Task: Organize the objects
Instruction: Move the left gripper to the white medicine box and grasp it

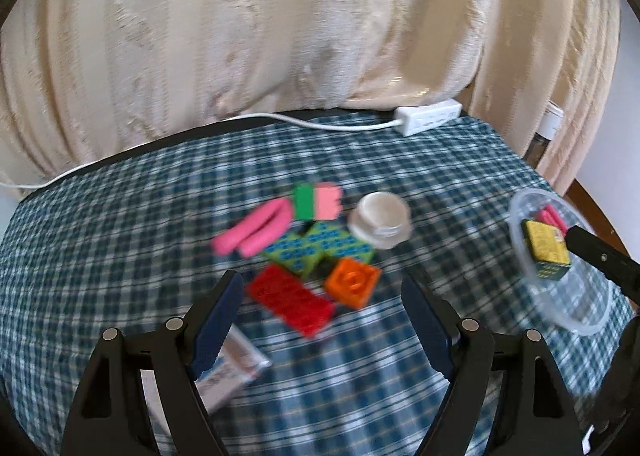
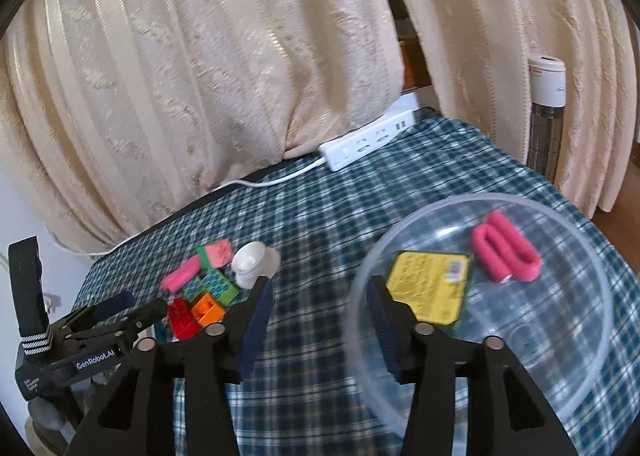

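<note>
Ahead of my open left gripper (image 1: 324,320) lies a pile on the checked cloth: a red brick (image 1: 290,300) just past its fingertips, an orange brick (image 1: 352,282), green bricks (image 1: 316,250), a pink roller (image 1: 252,234), a green-and-pink block (image 1: 316,202) and a white cup (image 1: 380,220). At the right, a clear bowl (image 1: 572,304) holds a yellow box (image 1: 546,252) and another pink roller (image 1: 554,216). My right gripper (image 2: 320,320) is open and empty, its right finger over the near-left rim of the bowl (image 2: 552,336), close to the yellow box (image 2: 432,288).
A white packet (image 1: 232,368) lies under my left finger. A white power strip (image 2: 368,144) with its cord rests at the table's far edge against cream curtains (image 2: 200,76). A tall white appliance (image 2: 546,104) stands beyond the right corner.
</note>
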Motion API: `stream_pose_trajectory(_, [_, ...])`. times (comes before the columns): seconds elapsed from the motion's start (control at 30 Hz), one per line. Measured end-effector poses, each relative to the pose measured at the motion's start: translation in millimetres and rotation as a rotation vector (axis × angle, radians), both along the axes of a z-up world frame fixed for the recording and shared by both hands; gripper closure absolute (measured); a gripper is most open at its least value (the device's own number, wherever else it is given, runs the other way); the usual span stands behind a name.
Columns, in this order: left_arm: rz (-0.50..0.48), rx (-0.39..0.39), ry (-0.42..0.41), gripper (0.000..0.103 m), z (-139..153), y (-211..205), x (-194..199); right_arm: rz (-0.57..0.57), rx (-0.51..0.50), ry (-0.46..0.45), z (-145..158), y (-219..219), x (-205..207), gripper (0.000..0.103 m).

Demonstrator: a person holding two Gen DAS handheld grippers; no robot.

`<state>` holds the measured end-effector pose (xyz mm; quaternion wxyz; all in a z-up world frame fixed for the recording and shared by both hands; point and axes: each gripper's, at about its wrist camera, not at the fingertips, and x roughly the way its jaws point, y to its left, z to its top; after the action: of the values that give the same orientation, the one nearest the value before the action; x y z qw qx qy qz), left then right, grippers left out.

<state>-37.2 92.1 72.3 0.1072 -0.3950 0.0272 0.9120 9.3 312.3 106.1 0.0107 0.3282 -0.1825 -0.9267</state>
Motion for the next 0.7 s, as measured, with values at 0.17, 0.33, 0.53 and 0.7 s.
stream_pose_trajectory(0.17, [0.033, 0.003, -0.018, 0.021, -8, -32, 1, 0.042, -0.001, -0.022, -7, -22, -5, 0.042])
stream_pose_trajectory(0.33, [0.048, 0.011, -0.036, 0.021, -17, -57, 1, 0.073, -0.016, -0.042, -14, -37, -9, 0.037])
stream_pose_trajectory(0.53, [0.047, 0.030, -0.058, 0.020, -26, -80, -3, 0.103, -0.024, -0.078, -25, -54, -16, 0.037])
stream_pose_trajectory(0.7, [0.020, 0.041, -0.085, 0.020, -36, -90, -6, 0.122, -0.022, -0.097, -31, -65, -22, 0.037])
